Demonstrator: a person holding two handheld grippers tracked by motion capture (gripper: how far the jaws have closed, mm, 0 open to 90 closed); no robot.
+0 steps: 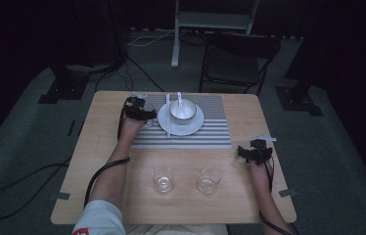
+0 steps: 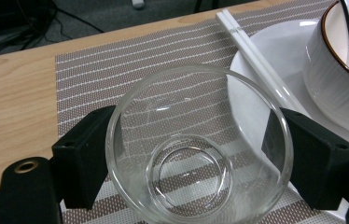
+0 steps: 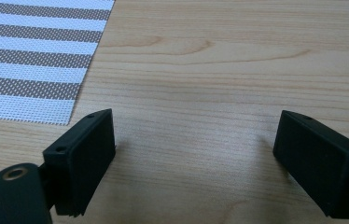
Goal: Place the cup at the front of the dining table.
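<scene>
A dim room — grey carpet (image 1: 19, 142) around a wooden table (image 1: 107, 196). Beyond the table's far edge stands a black folding chair (image 1: 237, 61), beside it a pale metal stand (image 1: 210, 22) — cables (image 1: 137, 63) trail nearby.

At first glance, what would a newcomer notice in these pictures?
The left gripper holds a clear glass over the striped mat, beside a white plate carrying a bowl. Two more glasses stand on the near table, and the right gripper rests open on bare wood.
</scene>
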